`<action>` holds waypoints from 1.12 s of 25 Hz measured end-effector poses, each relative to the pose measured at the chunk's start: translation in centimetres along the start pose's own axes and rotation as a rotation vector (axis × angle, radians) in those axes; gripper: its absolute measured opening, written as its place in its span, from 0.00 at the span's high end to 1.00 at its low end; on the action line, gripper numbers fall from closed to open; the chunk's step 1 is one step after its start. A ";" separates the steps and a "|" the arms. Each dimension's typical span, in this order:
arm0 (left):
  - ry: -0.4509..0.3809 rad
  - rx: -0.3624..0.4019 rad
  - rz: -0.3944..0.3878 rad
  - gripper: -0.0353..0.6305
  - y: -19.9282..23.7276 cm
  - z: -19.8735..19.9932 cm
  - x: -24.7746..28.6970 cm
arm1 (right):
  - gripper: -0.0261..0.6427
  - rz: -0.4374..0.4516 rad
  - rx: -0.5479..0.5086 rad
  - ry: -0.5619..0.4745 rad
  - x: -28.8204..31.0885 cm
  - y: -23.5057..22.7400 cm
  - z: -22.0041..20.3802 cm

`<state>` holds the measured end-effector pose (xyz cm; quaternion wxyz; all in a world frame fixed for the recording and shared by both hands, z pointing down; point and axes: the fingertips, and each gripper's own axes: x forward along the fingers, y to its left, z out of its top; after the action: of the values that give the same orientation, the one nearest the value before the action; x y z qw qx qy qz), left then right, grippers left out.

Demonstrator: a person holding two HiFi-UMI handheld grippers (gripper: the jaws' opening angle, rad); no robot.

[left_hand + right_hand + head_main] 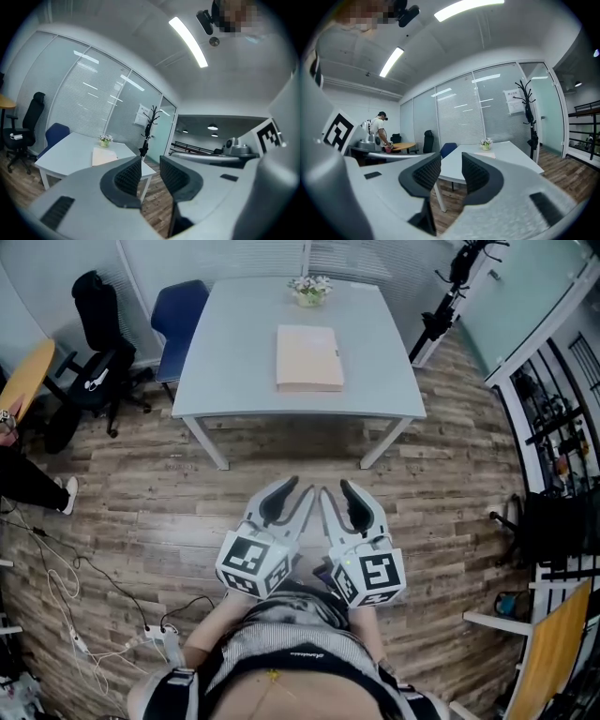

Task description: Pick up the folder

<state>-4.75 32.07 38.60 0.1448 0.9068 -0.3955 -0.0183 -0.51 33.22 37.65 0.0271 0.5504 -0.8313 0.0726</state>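
Observation:
The folder [309, 357] is pale beige and lies flat near the middle of a white table [234, 362], well ahead of me. The left gripper view shows the folder [104, 156] far off, left of the jaws; in the right gripper view it [486, 154] is a thin strip beyond the right jaw. My left gripper [292, 495] and right gripper [336, 493] are side by side over the wooden floor, short of the table and pointing toward it. Each gripper's jaws stand a narrow gap apart with nothing between them.
A small flower pot [310, 289] sits at the table's far edge. A blue chair [183, 320] and a black office chair [94, 343] stand to the table's left, a coat stand [450, 296] to its right. Cables [66, 587] lie on the floor at left. A person [379, 133] stands far off.

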 end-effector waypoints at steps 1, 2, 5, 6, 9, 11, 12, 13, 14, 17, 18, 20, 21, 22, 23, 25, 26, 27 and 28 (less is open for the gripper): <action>0.001 0.000 -0.008 0.81 0.7 0.3 1.0 | 0.75 -0.003 -0.001 -0.001 1.1 -0.5 0.2; 0.001 0.002 -0.014 0.81 1.4 0.6 1.9 | 0.75 -0.008 0.001 -0.003 2.1 -0.9 0.4; 0.002 0.008 -0.028 0.81 3.5 1.7 4.5 | 0.75 -0.022 0.007 -0.007 4.9 -2.3 1.1; 0.006 0.008 -0.031 0.81 4.2 2.0 5.3 | 0.75 -0.025 0.011 -0.006 5.9 -2.7 1.2; 0.020 0.005 -0.042 0.81 6.1 2.7 7.0 | 0.75 -0.026 0.019 0.002 8.5 -3.3 1.7; 0.025 0.001 -0.049 0.81 7.4 3.0 7.9 | 0.75 -0.031 0.023 0.003 10.1 -3.5 1.8; 0.029 -0.003 -0.052 0.81 8.0 3.0 8.3 | 0.75 -0.036 0.026 0.004 10.9 -3.6 1.8; 0.032 -0.008 -0.057 0.81 8.6 3.1 8.6 | 0.75 -0.041 0.030 0.005 11.6 -3.7 1.7; 0.034 -0.013 -0.061 0.81 9.1 3.1 9.0 | 0.75 -0.045 0.031 0.006 12.2 -3.7 1.7; 0.033 -0.024 -0.073 0.81 10.6 3.5 9.9 | 0.75 -0.054 0.031 0.011 14.0 -3.9 1.8; 0.034 -0.026 -0.076 0.81 11.1 3.6 10.1 | 0.75 -0.058 0.033 0.012 14.6 -4.0 1.7; 0.036 -0.030 -0.081 0.81 12.0 3.8 10.5 | 0.74 -0.063 0.036 0.015 15.5 -4.0 1.7; 0.037 -0.030 -0.083 0.81 12.4 3.9 10.5 | 0.74 -0.065 0.036 0.016 15.9 -3.9 1.7; 0.037 -0.030 -0.085 0.81 12.8 4.0 10.6 | 0.74 -0.068 0.036 0.016 16.3 -3.9 1.8; 0.036 -0.030 -0.086 0.81 13.2 4.2 10.7 | 0.74 -0.072 0.036 0.016 16.7 -3.8 1.8; 0.034 -0.032 -0.084 0.81 14.0 4.4 10.9 | 0.74 -0.076 0.040 0.017 17.3 -3.9 1.9; 0.034 -0.034 -0.082 0.81 14.3 4.5 11.0 | 0.74 -0.078 0.044 0.018 17.5 -3.9 1.9; 0.035 -0.036 -0.082 0.81 14.5 4.6 11.1 | 0.74 -0.080 0.048 0.018 17.7 -4.0 1.9; 0.035 -0.038 -0.083 0.81 14.6 4.7 11.3 | 0.74 -0.082 0.053 0.019 17.8 -4.0 1.9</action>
<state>-8.12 13.35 39.09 0.1678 0.9196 -0.3547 -0.0160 -3.73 15.16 38.40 0.0232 0.5837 -0.8056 0.0984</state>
